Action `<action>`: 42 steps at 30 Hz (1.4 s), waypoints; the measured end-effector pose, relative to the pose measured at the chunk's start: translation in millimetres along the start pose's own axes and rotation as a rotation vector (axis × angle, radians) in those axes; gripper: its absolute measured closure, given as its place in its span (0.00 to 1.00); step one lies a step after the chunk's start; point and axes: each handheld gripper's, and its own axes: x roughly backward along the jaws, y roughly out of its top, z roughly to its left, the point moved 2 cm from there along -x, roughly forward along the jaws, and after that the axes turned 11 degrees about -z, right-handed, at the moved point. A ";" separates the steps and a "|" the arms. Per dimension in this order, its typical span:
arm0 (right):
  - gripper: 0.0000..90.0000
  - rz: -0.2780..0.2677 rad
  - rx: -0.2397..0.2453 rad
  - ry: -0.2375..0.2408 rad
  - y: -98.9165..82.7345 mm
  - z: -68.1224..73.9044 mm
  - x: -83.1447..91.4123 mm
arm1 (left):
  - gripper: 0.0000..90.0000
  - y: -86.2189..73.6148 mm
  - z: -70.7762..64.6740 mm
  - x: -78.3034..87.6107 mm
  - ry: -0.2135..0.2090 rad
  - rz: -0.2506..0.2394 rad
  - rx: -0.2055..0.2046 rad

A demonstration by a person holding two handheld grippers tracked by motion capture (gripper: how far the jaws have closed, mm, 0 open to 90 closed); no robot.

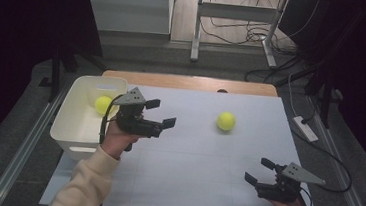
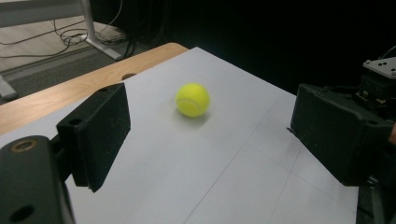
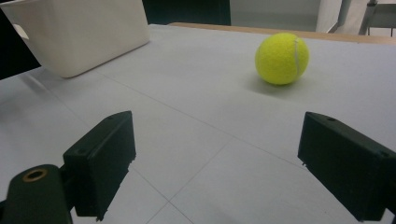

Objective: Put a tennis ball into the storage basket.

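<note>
- One white table (image 1: 190, 174) carries everything, with a strip of bare wood along its far edge.
- At about nine o'clock from the table's centre stands a white bin (image 1: 76, 119), set at the left edge and open at the top.
- Just right of the bin, the left gripper (image 1: 162, 112) hangs above the table in the person's left hand (image 1: 117, 138), pointing toward three o'clock; its jaws are spread apart with nothing between them.
- At roughly four o'clock on the table, the right gripper (image 1: 259, 171) sits low near the front right corner, jaws likewise released and empty, aimed toward ten o'clock.
- Toward two o'clock from the centre lies a loose tennis ball (image 1: 226, 121), on the bare sheet, well apart from both grippers.
- Inside the bin, near its far right corner, rests a second tennis ball (image 1: 102, 104).
</note>
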 end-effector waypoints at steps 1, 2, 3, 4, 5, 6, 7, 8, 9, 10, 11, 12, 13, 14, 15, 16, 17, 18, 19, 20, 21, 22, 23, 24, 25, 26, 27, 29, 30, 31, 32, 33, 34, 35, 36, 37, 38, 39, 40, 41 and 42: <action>0.12 0.000 0.000 0.000 -0.1 -0.1 -0.2 | 0.14 -0.1 -1.1 -0.7 -0.001 0.001 -0.004; 0.12 0.001 -0.002 0.000 0.0 0.1 -0.4 | 0.14 -0.2 -1.9 -0.9 -0.001 0.002 -0.005; 0.12 0.002 0.002 0.001 0.2 0.1 -0.9 | 0.14 -0.2 -3.1 -0.7 -0.003 0.003 -0.008; 0.12 0.002 0.002 0.001 0.2 0.1 -0.9 | 0.14 -0.2 -3.1 -0.7 -0.003 0.003 -0.008; 0.12 -0.004 0.003 0.004 1.4 0.2 -2.2 | 0.14 0.2 -4.8 -0.4 -0.002 0.000 -0.009; 0.12 -0.004 0.003 0.004 1.4 0.2 -2.2 | 0.14 0.2 -4.8 -0.4 -0.002 0.000 -0.009; 0.12 -0.004 0.006 0.005 1.9 -0.5 -3.2 | 0.14 0.7 -6.5 -0.8 -0.007 -0.001 -0.005; 0.12 -0.003 0.002 0.006 1.5 -1.0 -3.5 | 0.15 0.7 -6.5 -0.8 -0.007 -0.001 -0.005; 0.12 -0.003 0.002 0.006 1.5 -1.0 -3.5 | 0.15 0.7 -7.4 -1.7 -0.008 0.001 -0.004; 0.12 0.001 0.003 0.007 1.1 -1.1 -3.3 | 0.15 0.5 -8.8 -3.5 -0.011 0.005 -0.006; 0.12 -0.002 0.003 0.008 0.8 -1.0 -2.9 | 0.15 0.5 -9.8 -4.9 -0.013 0.007 -0.008; 0.12 -0.003 0.004 0.008 0.8 -1.1 -2.7 | 0.15 0.6 -11.5 -7.7 -0.017 0.008 -0.011; 0.12 -0.003 0.007 0.009 1.0 -1.1 -2.4 | 0.15 0.7 -12.5 -9.6 -0.019 0.010 -0.011; 0.12 -0.002 0.006 0.009 1.3 -1.1 -2.0 | 0.15 0.8 -14.6 -13.5 -0.025 0.013 -0.012; 0.12 -0.005 0.002 0.009 1.4 -1.5 -1.4 | 0.15 0.5 -16.1 -17.2 -0.031 0.017 -0.015; 0.12 -0.005 0.001 0.009 1.5 -1.6 -1.1 | 0.15 0.2 -17.2 -20.1 -0.033 0.024 -0.017; 0.12 -0.005 0.001 0.010 1.5 -1.6 -0.9 | 0.14 -0.3 -18.0 -23.0 -0.035 0.029 -0.019; 0.12 -0.005 0.001 0.010 1.5 -1.5 -0.9 | 0.14 -0.8 -18.8 -25.6 -0.038 0.033 -0.021; 0.12 -0.005 0.003 0.011 1.4 -1.5 -0.9 | 0.14 -0.8 -18.8 -25.6 -0.038 0.033 -0.021; 0.12 -0.005 0.003 0.011 1.4 -1.5 -0.9 | 0.14 -1.3 -19.6 -28.2 -0.037 0.039 -0.024; 0.12 -0.004 0.004 0.012 1.3 -1.5 -0.9 | 0.14 -1.7 -20.2 -30.0 -0.037 0.041 -0.024; 0.12 -0.005 0.004 0.013 1.3 -1.5 -0.9 | 0.14 -2.0 -20.6 -31.5 -0.037 0.043 -0.023; 0.12 -0.005 0.004 0.013 1.3 -1.5 -0.9 | 0.14 -2.1 -20.9 -33.1 -0.039 0.044 -0.024; 0.12 -0.005 0.005 0.014 1.3 -1.7 -1.0 | 0.14 -2.1 -21.0 -34.8 -0.037 0.048 -0.026; 0.12 -0.005 0.003 0.013 1.5 -1.7 -0.9 | 0.14 -2.0 -20.9 -35.8 -0.037 0.049 -0.028; 0.12 -0.006 0.002 0.012 1.5 -1.8 -1.0 | 0.14 -1.9 -20.6 -37.7 -0.036 0.051 -0.027; 0.12 -0.005 0.001 0.012 1.5 -1.9 -1.2 | 0.14 -2.0 -19.9 -39.2 -0.036 0.053 -0.027; 0.12 -0.004 0.001 0.012 1.4 -2.0 -1.5 | 0.14 -2.3 -19.1 -41.1 -0.036 0.054 -0.026; 0.13 -0.003 0.001 0.011 1.2 -2.0 -1.9 | 0.14 -2.9 -18.2 -43.1 -0.037 0.058 -0.022; 0.12 -0.003 0.002 0.011 1.2 -1.9 -2.3 | 0.14 -3.4 -17.8 -44.4 -0.037 0.060 -0.019; 0.12 -0.003 0.000 0.012 1.2 -1.8 -2.5 | 0.14 -4.1 -16.9 -46.5 -0.038 0.065 -0.019; 0.12 -0.004 0.003 0.012 1.3 -1.8 -3.0 | 0.14 -5.0 -15.8 -48.9 -0.040 0.072 -0.018; 0.12 -0.003 0.005 0.013 1.3 -2.0 -3.3 | 0.14 -5.7 -15.1 -51.0 -0.040 0.076 -0.018; 0.12 -0.003 0.003 0.013 1.2 -2.2 -3.6 | 0.14 -6.3 -14.3 -53.1 -0.039 0.079 -0.020; 0.13 -0.003 0.005 0.012 1.1 -2.6 -3.8 | 0.15 -6.8 -13.8 -54.7 -0.040 0.083 -0.020; 0.13 -0.004 0.004 0.012 1.1 -2.7 -4.0 | 0.15 -7.7 -12.9 -57.4 -0.039 0.088 -0.021; 0.13 -0.004 -0.002 0.012 1.2 -2.7 -4.1 | 0.15 -8.5 -12.3 -59.7 -0.039 0.093 -0.019; 0.13 -0.005 -0.001 0.011 1.4 -2.6 -4.3 | 0.15 -9.3 -11.9 -62.7 -0.042 0.098 -0.018; 0.13 -0.006 -0.003 0.013 1.6 -2.2 -4.5 | 0.15 -9.9 -12.0 -64.8 -0.041 0.104 -0.022; 0.13 -0.007 0.000 0.014 1.5 -2.0 -4.6 | 0.15 -10.4 -12.2 -67.0 -0.041 0.108 -0.025; 0.13 -0.005 0.002 0.014 1.4 -1.6 -4.5 | 0.15 -10.8 -12.5 -68.9 -0.042 0.112 -0.027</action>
